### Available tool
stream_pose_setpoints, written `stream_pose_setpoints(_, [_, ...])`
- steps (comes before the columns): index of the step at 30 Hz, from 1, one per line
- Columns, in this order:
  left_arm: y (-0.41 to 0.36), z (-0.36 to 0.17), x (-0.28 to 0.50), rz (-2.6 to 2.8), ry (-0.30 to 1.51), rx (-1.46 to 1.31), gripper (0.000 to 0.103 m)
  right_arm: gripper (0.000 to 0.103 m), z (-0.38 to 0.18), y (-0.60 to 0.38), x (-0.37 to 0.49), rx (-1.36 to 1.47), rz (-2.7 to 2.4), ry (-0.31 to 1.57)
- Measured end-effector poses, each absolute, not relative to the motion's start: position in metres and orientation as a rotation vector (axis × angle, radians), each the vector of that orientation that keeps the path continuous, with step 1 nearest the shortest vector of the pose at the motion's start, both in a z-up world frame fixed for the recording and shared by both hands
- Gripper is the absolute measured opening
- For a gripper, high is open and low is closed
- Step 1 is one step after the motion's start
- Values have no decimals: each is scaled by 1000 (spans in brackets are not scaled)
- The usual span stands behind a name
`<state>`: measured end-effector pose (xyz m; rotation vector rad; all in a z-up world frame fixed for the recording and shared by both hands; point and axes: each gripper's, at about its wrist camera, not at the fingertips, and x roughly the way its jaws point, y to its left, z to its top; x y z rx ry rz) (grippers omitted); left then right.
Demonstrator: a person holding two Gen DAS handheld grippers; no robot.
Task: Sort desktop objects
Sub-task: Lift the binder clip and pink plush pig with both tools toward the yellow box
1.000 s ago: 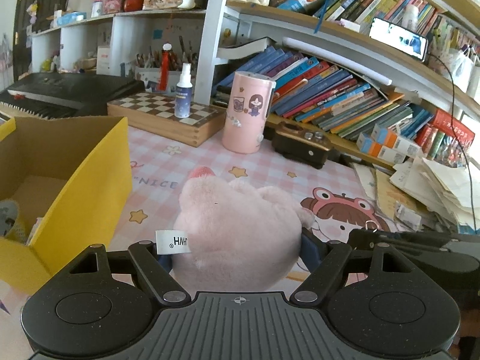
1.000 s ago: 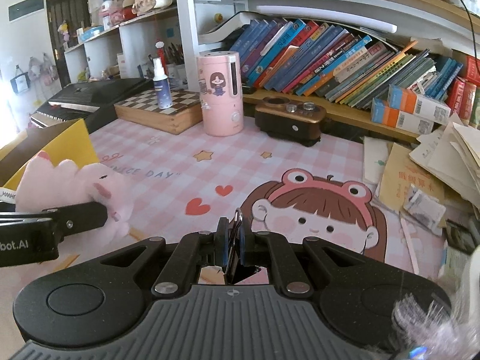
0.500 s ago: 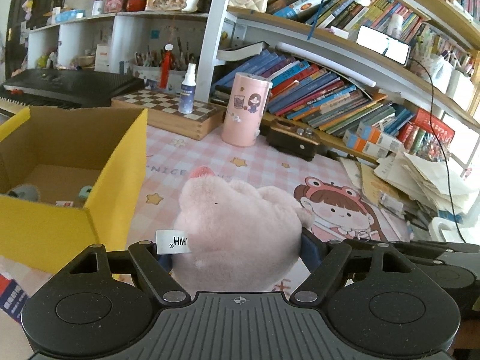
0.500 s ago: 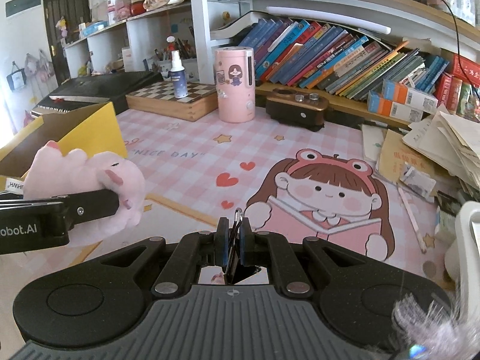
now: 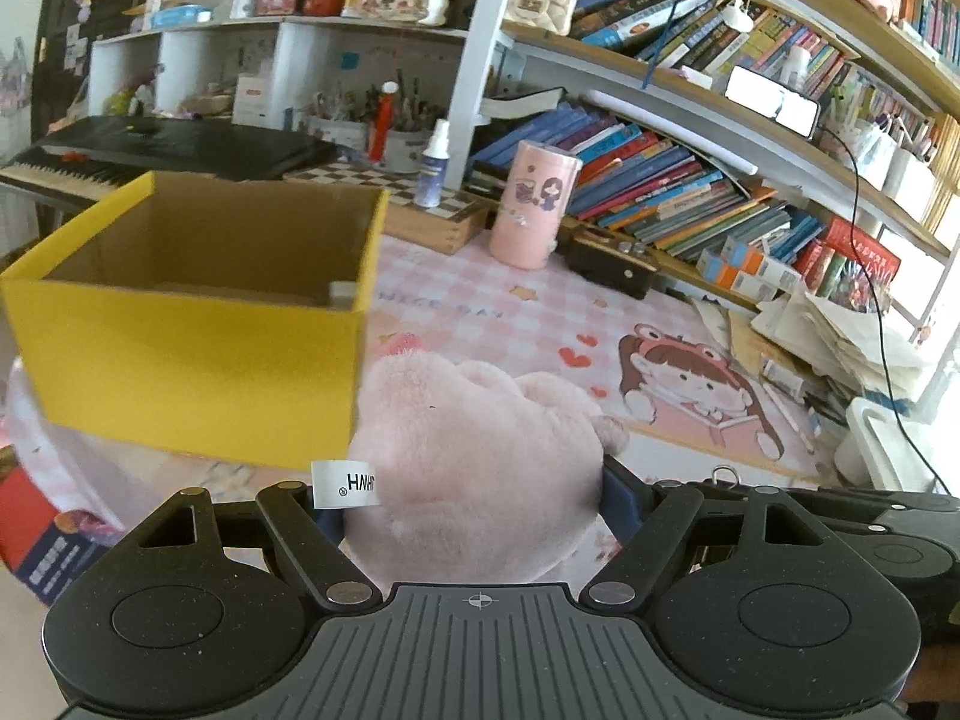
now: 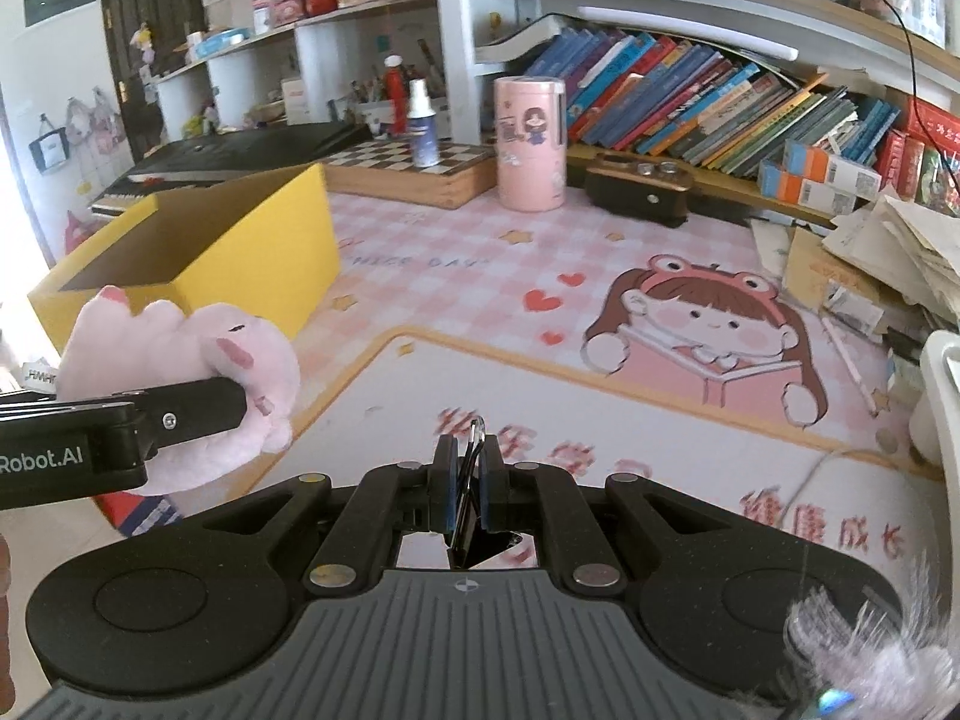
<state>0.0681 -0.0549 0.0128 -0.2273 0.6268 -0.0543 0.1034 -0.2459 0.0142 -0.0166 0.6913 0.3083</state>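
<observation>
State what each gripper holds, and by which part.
Left gripper: pink plush toy, squeezed across its body. Right gripper: a thin metal ring, clamped by its lower part.

Both views look forward and downward along their own fingers, close over the desk. The left wrist view faces the yellow box at near range; the right wrist view sits beside it. Both share the box, the pink canister and the bookshelf.

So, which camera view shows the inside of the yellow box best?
The left wrist view: it looks over the near wall of the yellow box onto its brown inner walls and part of the floor. The right wrist view shows the box from the side, its opening mostly hidden.
</observation>
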Motion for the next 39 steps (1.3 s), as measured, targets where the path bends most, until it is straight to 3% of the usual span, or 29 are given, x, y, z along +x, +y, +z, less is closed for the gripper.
stream_pose_setpoints(20, [25, 9, -19, 49, 631, -270, 80, 7, 9, -160, 19, -35, 424, 706])
stream_pose_setpoints(39, [75, 15, -57, 195, 580, -321, 80, 7, 17, -98, -2, -92, 585, 681])
